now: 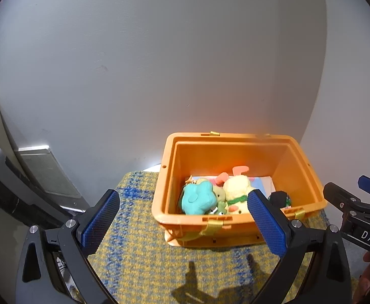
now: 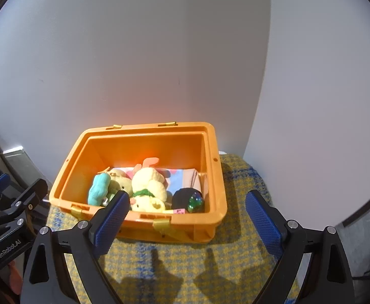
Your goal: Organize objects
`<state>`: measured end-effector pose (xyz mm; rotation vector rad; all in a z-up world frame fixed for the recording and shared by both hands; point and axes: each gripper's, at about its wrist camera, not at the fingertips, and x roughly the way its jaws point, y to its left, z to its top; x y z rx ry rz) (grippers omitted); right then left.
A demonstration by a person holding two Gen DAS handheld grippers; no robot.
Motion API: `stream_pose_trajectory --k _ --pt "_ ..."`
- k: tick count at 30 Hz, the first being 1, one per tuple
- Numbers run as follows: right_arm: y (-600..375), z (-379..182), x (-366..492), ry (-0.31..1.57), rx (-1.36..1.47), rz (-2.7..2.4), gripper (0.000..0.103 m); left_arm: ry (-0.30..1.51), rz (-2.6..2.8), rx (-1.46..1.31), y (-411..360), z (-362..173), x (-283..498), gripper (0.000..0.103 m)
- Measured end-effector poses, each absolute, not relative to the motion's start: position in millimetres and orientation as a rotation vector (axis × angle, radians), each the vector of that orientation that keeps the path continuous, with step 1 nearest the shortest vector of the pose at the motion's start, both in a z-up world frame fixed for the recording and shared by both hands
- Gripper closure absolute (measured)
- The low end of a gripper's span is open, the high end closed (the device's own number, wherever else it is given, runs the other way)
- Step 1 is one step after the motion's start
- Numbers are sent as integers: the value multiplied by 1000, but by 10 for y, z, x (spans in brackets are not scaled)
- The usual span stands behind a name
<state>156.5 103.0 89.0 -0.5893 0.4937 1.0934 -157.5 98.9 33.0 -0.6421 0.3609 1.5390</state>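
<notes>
**Already boxed: soft toys in the orange crate, both grippers empty**

Evidently most of the sorting looks done. The orange plastic crate point(image 2: 210, 212) sits on a yellow-and-blue woven mat point(image 2: 235, 258) close against a pale wall, and the toys lie inside it on a folded pastel cloth point(image 2: 182, 177). From the right wrist view, a teal plush point(image 2: 97, 190) leans at the crate's left end, a yellow plush chick point(image 2: 148, 190) with a green band fills the middle, and a dark ball point(image 2: 183, 197) rests at the right beside a shiny green marble-like thing point(image 2: 196, 200) (too small to name surely).

The left gripper point(image 1: 183, 217) stands spread wide with nothing between its blue pads; so does the right gripper point(image 2: 187, 217). Neither touches the crate, which shows just past their fingertips.

As for handling, I judge the plush toys light and squashy: a pinch across the body or a limb would hold, and they forgive a sloppy grasp. The dark ball looks firmer and may roll or slip from flat pads, so it wants a centred squeeze. The crate itself is stiff, thin-walled plastic and probably light even when loaded; its rolled rim point(image 1: 192, 217) or the yellow strap clips point(image 2: 161, 224) on the near wall are the likeliest holds, best taken by both grippers at opposite ends so that it stays level.
</notes>
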Motion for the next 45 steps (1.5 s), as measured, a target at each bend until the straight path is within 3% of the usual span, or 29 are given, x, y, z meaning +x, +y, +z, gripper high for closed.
stream_pose_trajectory --k 45 --pt "-627 607 1149 660 -654 1074 7 516 1428 -824 -589 -12 -1529 0"
